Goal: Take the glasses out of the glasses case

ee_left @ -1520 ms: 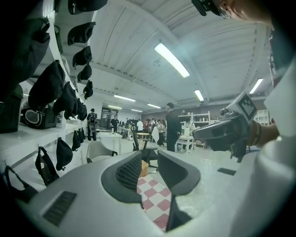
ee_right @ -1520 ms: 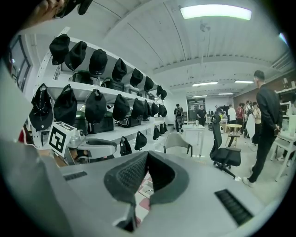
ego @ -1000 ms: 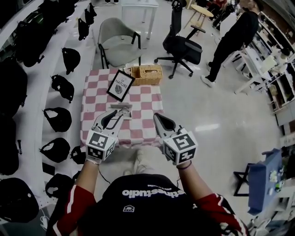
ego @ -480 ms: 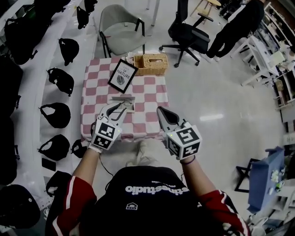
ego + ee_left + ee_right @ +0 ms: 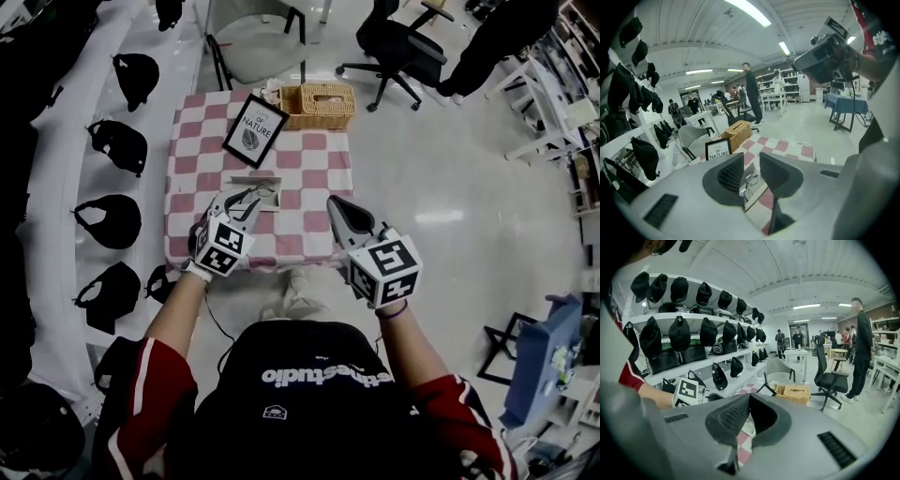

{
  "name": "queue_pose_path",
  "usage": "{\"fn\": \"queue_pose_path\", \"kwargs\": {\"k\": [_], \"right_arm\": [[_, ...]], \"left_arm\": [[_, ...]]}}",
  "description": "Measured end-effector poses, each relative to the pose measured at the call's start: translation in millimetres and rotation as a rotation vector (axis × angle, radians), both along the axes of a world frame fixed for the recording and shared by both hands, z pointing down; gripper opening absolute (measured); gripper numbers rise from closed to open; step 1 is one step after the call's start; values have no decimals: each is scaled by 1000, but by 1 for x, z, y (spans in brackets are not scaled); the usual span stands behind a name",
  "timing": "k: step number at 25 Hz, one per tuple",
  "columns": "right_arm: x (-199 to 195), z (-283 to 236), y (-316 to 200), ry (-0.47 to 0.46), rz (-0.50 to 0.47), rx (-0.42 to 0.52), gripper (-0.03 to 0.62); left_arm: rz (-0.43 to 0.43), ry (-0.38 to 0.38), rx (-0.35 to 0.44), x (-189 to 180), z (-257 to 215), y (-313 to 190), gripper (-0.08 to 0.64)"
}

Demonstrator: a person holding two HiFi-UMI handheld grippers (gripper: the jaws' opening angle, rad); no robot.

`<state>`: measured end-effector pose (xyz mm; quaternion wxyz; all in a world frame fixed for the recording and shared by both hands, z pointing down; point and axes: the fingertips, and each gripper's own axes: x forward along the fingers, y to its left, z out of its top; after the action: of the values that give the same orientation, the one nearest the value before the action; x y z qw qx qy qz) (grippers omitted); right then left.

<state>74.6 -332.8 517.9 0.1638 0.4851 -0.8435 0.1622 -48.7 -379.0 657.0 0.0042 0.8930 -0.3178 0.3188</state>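
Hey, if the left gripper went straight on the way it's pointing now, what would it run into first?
Most likely the glasses. They show in the gap of the left gripper, whose jaws are apart, and lie in the open case on the table. Depth is hard to judge.

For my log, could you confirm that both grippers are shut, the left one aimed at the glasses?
Not quite: the fingers of the left gripper stand apart, as the left gripper view shows; only the right gripper is shut. The left is indeed aimed at the glasses.
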Motion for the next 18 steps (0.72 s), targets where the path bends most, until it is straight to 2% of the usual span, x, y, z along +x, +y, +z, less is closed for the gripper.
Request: {"fn": "queue_pose_path", "kwargs": {"k": [7, 18], "right_arm": [[9, 28, -15, -1, 7, -45, -5], [5, 61, -31, -14, -38, -89, -2]], "left_arm": [[24, -80, -28, 2, 44, -21, 97], [33, -193, -130, -3, 124, -36, 97]]}}
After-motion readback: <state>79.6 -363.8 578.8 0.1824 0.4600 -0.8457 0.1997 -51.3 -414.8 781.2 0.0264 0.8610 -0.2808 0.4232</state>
